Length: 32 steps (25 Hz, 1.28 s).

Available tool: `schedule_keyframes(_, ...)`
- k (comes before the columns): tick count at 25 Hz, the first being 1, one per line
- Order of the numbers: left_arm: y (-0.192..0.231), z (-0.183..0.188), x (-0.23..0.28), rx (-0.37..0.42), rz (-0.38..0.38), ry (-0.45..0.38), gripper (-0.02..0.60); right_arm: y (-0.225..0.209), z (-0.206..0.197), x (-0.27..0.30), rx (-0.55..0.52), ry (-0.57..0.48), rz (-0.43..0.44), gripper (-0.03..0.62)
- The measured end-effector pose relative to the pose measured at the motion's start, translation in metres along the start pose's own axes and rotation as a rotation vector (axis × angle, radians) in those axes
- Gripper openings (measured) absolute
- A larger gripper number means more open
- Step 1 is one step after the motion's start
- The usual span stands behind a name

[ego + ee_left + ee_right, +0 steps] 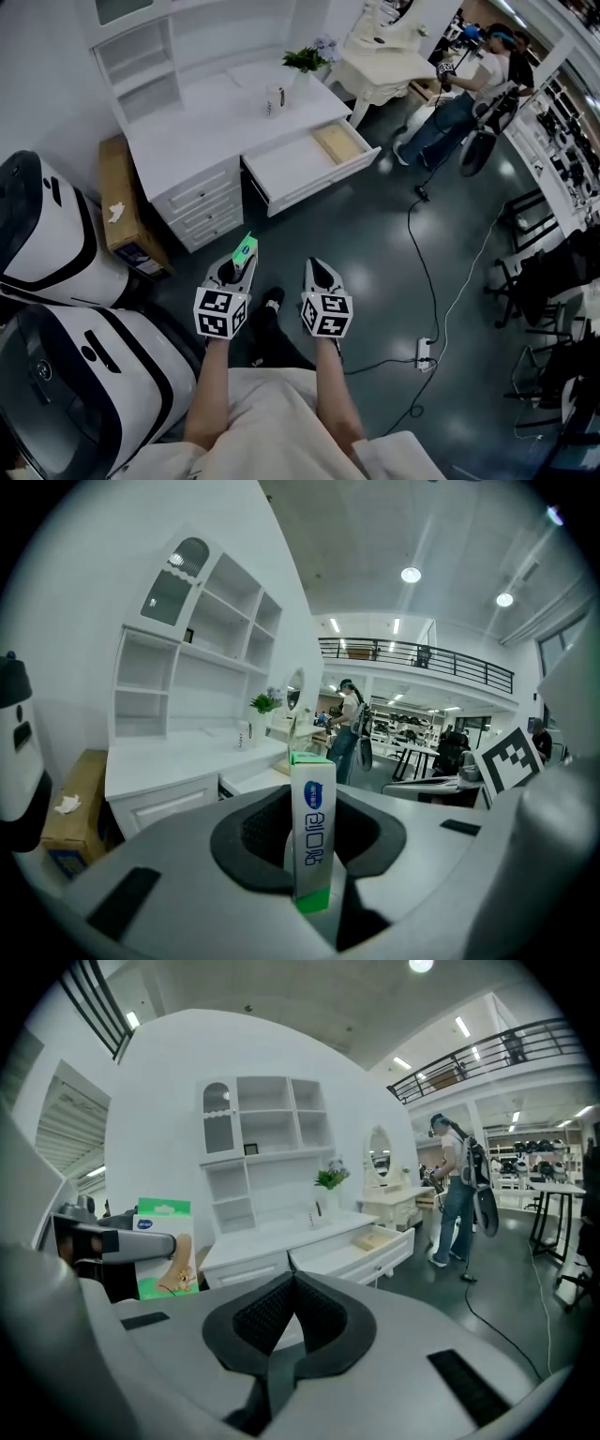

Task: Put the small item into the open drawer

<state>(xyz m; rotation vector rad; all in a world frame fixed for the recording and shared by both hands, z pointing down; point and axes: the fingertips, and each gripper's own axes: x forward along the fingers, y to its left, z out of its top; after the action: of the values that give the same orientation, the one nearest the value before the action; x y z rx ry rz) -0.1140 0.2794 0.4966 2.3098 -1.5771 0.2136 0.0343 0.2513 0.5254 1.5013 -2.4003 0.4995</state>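
Left gripper (309, 841) is partly closed on a small box (312, 829), white with a green end and blue print. The box stands upright between the dark pads, and its top rises above the jaws. In the head view this gripper (240, 262) points to about 12 o'clock, leaning slightly toward 1, with the box's green end (246, 247) sticking out at its tip. The right gripper (320, 270) is just beside it at 3 o'clock and parallel to it. Its jaws are closed together with nothing between them (292, 1286). Both bare forearms (208, 394) reach straight forward from the body, side by side, holding the grippers above the dark floor (375, 244).

At 12 to 1 o'clock from the grippers, and well apart from them, the open drawer (302, 161) juts out of the white counter (206, 127). A tan tray (338, 141) lies at its right end, and the rest of the drawer bottom is bare white. On the counter, a cup (273, 98) stands at 12 o'clock of the drawer, with a potted plant (305, 59) beyond it. Three closed drawers (200, 204) are stacked at 9 o'clock of the open one, and a cardboard box (120, 202) stands beside them.
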Motion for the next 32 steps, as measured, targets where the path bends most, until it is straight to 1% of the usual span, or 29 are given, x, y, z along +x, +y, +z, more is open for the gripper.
schedule_keyframes(4, 0.022, 0.0, 0.019, -0.019, 0.011, 0.01, 0.095, -0.003, 0.005, 0.03, -0.013, 0.018, 0.002, 0.025)
schedule_keyframes(10, 0.046, 0.005, 0.067, 0.007, 0.004, 0.043, 0.094, -0.02, 0.009, 0.079, 0.014, 0.059, 0.004, 0.025)
schedule_keyframes(16, 0.063, 0.027, 0.133, 0.038, 0.004, 0.076, 0.094, -0.057, 0.04, 0.131, 0.045, 0.065, -0.004, 0.025)
schedule_keyframes(19, 0.071, 0.041, 0.171, 0.062, 0.007, 0.094, 0.094, -0.073, 0.055, 0.162, 0.066, 0.08, 0.024, 0.025)
schedule_keyframes(21, 0.075, 0.05, 0.196, 0.07, -0.008, 0.103, 0.094, -0.082, 0.062, 0.183, 0.081, 0.097, 0.049, 0.025)
schedule_keyframes(25, 0.081, 0.069, 0.24, 0.071, -0.046, 0.118, 0.094, -0.1, 0.076, 0.22, 0.091, 0.102, 0.06, 0.025)
schedule_keyframes(32, 0.088, 0.087, 0.305, 0.105, -0.074, 0.165, 0.094, -0.121, 0.082, 0.271, 0.117, 0.127, 0.093, 0.025)
